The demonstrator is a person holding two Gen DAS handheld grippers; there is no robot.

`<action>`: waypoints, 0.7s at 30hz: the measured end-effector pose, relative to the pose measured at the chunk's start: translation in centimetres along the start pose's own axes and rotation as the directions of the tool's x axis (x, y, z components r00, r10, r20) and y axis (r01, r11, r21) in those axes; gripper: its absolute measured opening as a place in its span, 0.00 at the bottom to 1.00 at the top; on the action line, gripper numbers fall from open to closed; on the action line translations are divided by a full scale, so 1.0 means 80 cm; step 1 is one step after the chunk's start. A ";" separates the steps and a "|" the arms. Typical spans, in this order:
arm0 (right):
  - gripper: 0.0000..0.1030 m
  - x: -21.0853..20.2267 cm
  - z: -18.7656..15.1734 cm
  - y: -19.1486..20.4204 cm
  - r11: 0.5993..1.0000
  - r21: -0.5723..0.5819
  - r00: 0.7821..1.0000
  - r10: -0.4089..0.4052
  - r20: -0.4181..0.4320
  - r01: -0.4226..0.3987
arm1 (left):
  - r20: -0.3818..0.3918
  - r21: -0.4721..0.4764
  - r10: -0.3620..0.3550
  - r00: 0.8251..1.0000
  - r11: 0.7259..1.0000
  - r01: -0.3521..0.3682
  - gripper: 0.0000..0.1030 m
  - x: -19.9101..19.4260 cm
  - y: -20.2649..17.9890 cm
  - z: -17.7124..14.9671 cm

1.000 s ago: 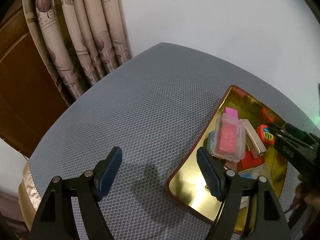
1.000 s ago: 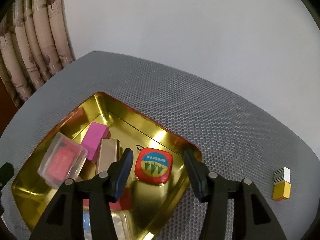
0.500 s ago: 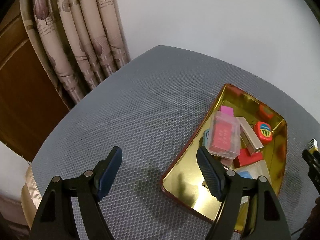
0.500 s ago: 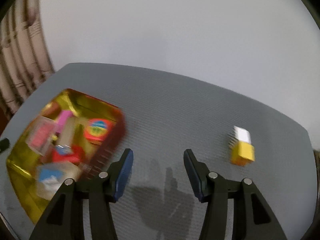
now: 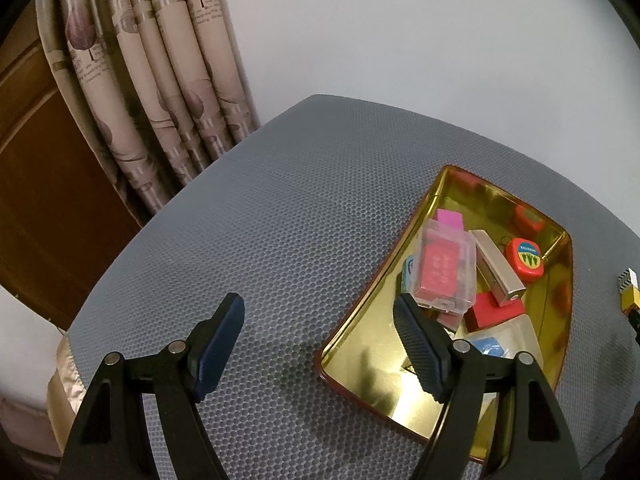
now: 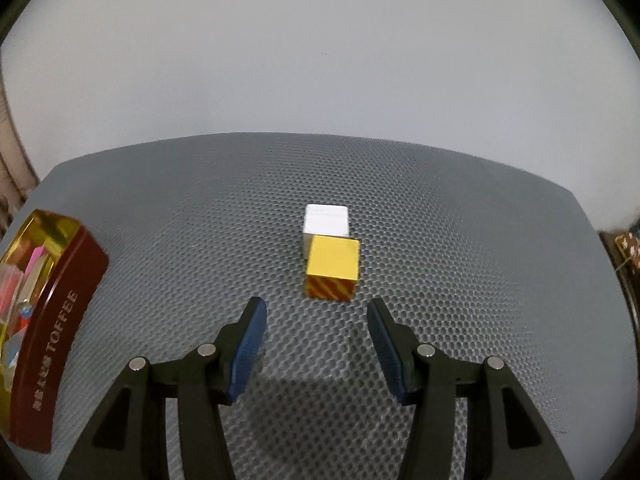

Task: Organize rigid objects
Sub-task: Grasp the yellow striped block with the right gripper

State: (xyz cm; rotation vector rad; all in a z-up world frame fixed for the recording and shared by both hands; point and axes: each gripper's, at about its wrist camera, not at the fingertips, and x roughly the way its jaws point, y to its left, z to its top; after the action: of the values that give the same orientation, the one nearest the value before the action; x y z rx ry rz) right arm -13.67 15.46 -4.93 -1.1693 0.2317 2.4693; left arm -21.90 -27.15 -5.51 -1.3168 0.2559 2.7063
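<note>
The right gripper [image 6: 316, 344] has its fingers spread wide with nothing between them. Just ahead of the tips, roughly centred on the gap and apart from both pads, lies a yellow block [image 6: 332, 266] on the grey mat [image 6: 460, 260]; its near face is striped red and yellow. A white block [image 6: 326, 220] sits touching its far side. At the left edge of that view stands the tin [image 6: 60, 320], dark red outside with "TOFFEE" on its wall, gold inside.

The left gripper [image 5: 320, 344] is likewise spread and holds nothing. Its right finger [image 5: 418, 350] hangs over the near left part of the tin [image 5: 400, 404]; the left one is over bare mat [image 5: 260, 220]. Inside the tin, beyond the right finger, lie a clear case [image 5: 446, 268] with a red insert, a pink block [image 5: 450, 218] behind it, a metallic bar [image 5: 498, 272], a round red tape measure [image 5: 526, 258], and a red block [image 5: 492, 314]. The yellow and white blocks [image 5: 628, 290] show at the far right edge, outside the tin. Curtains [image 5: 160, 80] hang beyond the mat.
</note>
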 end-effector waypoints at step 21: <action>0.30 0.053 0.024 0.009 1.000 -0.023 1.000 -0.012 -0.007 0.012 | 0.017 0.080 0.015 1.000 0.997 -0.016 0.72 0.000 -0.030 -0.006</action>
State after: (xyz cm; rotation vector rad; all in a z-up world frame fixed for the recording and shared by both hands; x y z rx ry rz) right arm -17.73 16.63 -6.98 -1.1855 0.1977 2.4645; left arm -21.06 -24.89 -6.05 -1.2763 0.3702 2.6874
